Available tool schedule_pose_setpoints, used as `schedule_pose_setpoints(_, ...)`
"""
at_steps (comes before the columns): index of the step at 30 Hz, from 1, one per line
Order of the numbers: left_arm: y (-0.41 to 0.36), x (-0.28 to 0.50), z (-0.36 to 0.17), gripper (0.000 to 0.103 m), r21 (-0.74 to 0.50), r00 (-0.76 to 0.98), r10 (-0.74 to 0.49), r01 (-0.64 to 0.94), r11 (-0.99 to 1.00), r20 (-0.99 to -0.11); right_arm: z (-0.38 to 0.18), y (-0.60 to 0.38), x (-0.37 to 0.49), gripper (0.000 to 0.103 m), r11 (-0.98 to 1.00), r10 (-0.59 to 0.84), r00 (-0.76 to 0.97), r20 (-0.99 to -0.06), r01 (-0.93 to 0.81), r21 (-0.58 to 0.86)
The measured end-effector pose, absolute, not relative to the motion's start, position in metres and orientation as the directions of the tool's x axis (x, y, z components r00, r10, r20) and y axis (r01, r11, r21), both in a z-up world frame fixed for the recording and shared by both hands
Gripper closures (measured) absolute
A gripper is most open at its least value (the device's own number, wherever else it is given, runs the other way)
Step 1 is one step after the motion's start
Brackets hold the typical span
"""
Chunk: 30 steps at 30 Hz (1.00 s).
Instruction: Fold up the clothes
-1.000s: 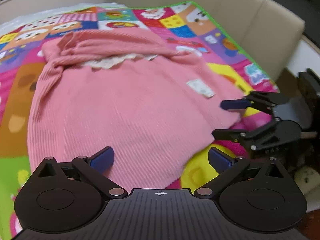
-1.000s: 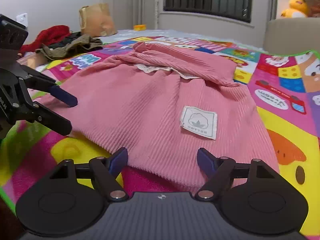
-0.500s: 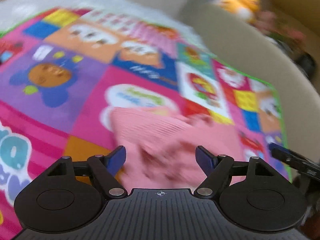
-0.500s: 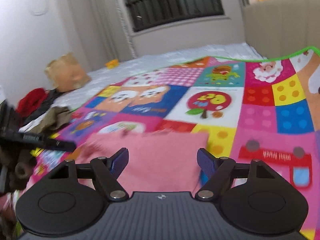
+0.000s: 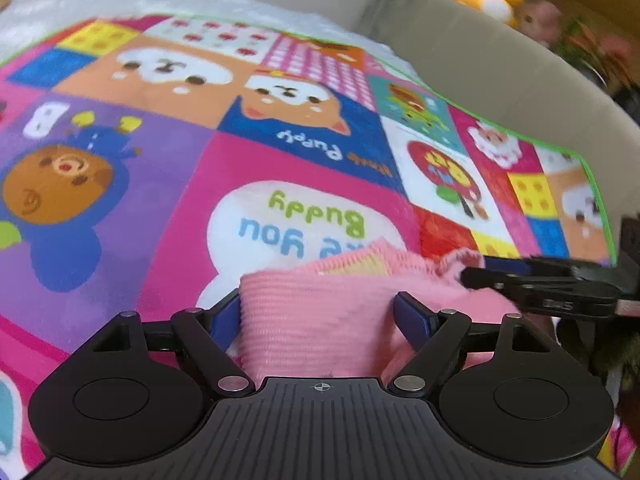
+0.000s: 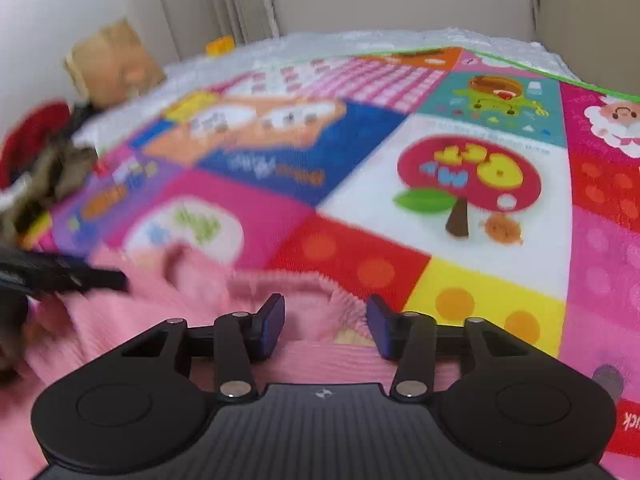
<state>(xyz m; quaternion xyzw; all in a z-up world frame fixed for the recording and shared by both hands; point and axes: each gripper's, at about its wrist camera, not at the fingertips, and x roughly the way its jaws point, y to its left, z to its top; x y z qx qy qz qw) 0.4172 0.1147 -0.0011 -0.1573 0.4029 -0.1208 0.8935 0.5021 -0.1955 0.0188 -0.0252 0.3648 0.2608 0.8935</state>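
We see a soft, light pink ribbed garment (image 5: 320,320) bunched on the cartoon play mat (image 5: 160,160) between our two parted hand-held grippers (image 5: 320,316) (image 6: 326,320), neither clamping it; its edge looks best to pinch.

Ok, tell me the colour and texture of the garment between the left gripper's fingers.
Pink, ribbed knit garment; clearest in the left wrist view.

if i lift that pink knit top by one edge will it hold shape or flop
Likely flop: the pink top bunches and curls between the left gripper fingers. Probably light, since its ribbed edge stands ruffled. The rough ribbing should grip rather than slip.
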Motion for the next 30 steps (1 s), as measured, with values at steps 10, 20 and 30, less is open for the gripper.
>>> schedule_pose_setpoints(10, 0.114, 0.362, 0.053, 0.087, -0.431, 0.679, -0.47, 0.244, 0.869, -0.563, 0.076, -0.219, 0.424, 0.096, 0.821, 0.526, 0.643, -0.557, -0.555, 0.135)
schedule_pose_setpoints(20, 0.088, 0.217, 0.067, 0.074, -0.318, 0.618, -0.505, 0.394, 0.862, -0.603, 0.076, -0.257, 0.266, 0.096, 0.786, 0.549, 0.573, -0.608, -0.601, 0.143)
schedule_pose_setpoints(30, 0.117, 0.173, 0.048, 0.02, -0.433, 0.568, -0.526, 0.303, 0.849, -0.633, 0.072, -0.294, 0.199, 0.04, 0.812, 0.525, 0.593, -0.61, -0.564, 0.151)
